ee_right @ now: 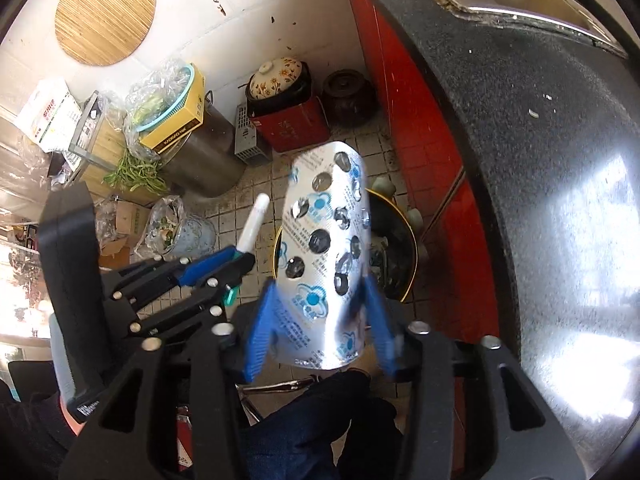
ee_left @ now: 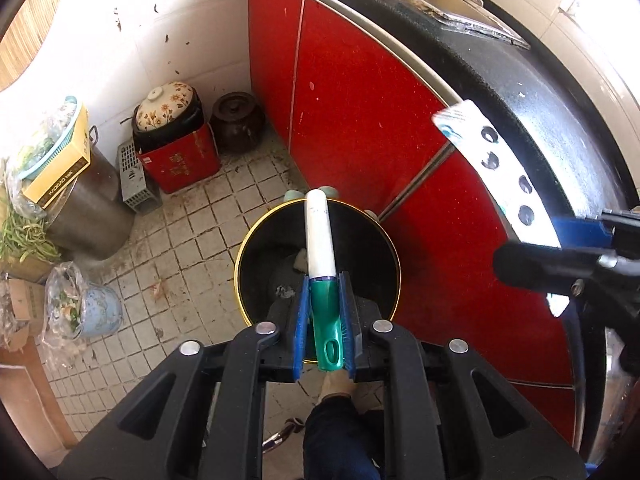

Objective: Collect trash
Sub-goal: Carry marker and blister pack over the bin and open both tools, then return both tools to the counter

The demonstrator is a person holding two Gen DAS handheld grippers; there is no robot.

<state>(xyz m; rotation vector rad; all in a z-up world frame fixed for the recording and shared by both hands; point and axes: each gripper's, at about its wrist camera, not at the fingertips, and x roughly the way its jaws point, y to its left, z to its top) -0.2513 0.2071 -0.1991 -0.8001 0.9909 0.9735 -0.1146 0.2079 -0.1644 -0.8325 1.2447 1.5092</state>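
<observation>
1. The left gripper (ee_left: pixel 324 300) is clenched on a green-and-white tube (ee_left: pixel 320 248), held over the black trash bin (ee_left: pixel 248 240), which holds a few scraps.
2. The right gripper (ee_right: pixel 320 320) is splayed around an empty blister pack (ee_right: pixel 324 248); whether its pads still touch the pack cannot be told.
3. Beyond, a steel pot (ee_left: pixel 92 216) carries a vegetable basket.

Both wrist views look steeply down, from close above, at the black bin (ee_left: pixel 318 264) on the tiled floor (ee_left: pixel 192 232) beside the red cabinet (ee_left: pixel 360 120). The right view sits right of the bin (ee_right: pixel 400 248); both share that corner.
</observation>
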